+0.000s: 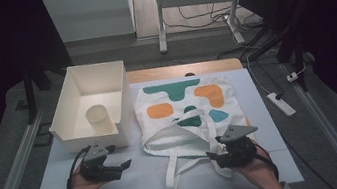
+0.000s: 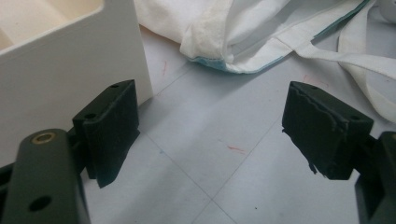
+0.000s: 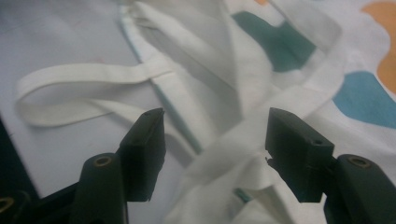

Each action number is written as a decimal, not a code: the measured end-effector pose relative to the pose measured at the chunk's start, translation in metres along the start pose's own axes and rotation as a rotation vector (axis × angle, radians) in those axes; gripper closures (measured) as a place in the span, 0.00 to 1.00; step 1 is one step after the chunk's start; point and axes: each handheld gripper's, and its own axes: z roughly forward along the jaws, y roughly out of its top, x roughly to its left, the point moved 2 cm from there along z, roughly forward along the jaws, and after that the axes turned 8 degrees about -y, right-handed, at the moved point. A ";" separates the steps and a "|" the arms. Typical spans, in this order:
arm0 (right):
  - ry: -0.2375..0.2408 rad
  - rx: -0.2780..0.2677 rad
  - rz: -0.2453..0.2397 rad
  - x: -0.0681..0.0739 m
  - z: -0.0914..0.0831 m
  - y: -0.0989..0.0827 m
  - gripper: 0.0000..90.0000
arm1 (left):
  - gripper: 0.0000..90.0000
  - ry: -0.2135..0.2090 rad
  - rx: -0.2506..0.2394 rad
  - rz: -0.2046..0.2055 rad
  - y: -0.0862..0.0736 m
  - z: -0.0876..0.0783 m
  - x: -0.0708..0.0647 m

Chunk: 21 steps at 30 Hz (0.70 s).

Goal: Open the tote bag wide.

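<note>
Tote bag (image 1: 186, 109): white cloth with teal and orange shapes, flat at mid-table, mouth and straps toward the person.
White bin (image 1: 88, 106): just left of the bag, a narrow strip of table between them; a pale cup (image 1: 98, 119) stands inside.
Left gripper (image 1: 125, 164): left of the bag's near corner, beside the bin's front wall; jaws wide apart, bare table between them.
Right gripper (image 1: 211, 156): at the bag's near edge; jaws apart, a strap (image 3: 233, 154) lying loose between them, unpinched.
Table (image 1: 134, 185): open surface along the near edge, left of the straps.
</note>
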 end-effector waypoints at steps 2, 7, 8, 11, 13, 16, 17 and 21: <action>0.017 -0.016 -0.011 0.011 -0.007 0.001 0.45 | 0.22 -0.001 -0.001 -0.001 0.000 0.000 0.000; 0.016 0.053 -0.017 0.021 -0.001 -0.009 0.45 | 0.22 -0.002 0.000 0.002 0.000 0.000 0.000; 0.010 0.068 -0.008 0.020 0.002 -0.012 0.46 | 0.22 -0.002 0.000 0.003 0.000 0.000 0.000; 0.006 0.098 0.007 0.017 0.010 -0.018 0.48 | 0.22 -0.002 -0.002 0.002 0.000 0.000 0.000; -0.030 0.122 -0.016 0.015 0.014 -0.021 0.49 | 0.22 -0.003 -0.003 -0.001 0.000 0.000 0.000; -0.059 0.158 -0.024 0.011 0.022 -0.026 0.52 | 0.22 -0.003 -0.002 -0.002 0.000 0.000 0.001; -0.059 0.158 -0.024 0.011 0.022 -0.026 0.52 | 0.22 -0.004 -0.003 -0.002 0.000 0.000 0.001; -0.088 0.182 -0.026 0.008 0.028 -0.031 0.57 | 0.22 -0.004 -0.002 -0.002 0.000 0.001 0.000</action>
